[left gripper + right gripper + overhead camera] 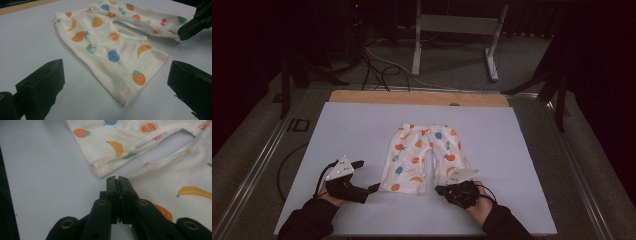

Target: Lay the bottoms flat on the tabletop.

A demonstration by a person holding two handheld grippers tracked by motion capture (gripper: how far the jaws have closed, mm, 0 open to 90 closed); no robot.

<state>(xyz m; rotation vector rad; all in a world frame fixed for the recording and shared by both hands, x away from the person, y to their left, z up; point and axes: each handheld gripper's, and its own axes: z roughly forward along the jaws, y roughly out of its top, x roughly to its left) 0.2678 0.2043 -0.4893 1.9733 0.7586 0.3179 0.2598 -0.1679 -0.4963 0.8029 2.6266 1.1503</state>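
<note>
- Black right tongs sit at the near right of the table, held by the person's right hand; the jaws are pressed together at the hem of the nearer trouser leg, and whether cloth is caught between them cannot be told.
- In the right gripper view the closed right tongs point at the gap between the two trouser legs, just beside the cloth edge.
- Left tongs, at the near left in the person's left hand, stand with jaws wide apart, clear of the cloth and holding nothing.
- In the left gripper view the two jaws frame the hem of one trouser leg, which lies on the surface beyond them.
- Small white trousers printed with coloured fruit lie flat at the middle of the table, hems towards the person, waistband away; also seen in both gripper views.
- White sheet covers the table, whose wooden edge shows at the far side.
- Grey metal frame and loose cables stand on the floor beyond.
</note>
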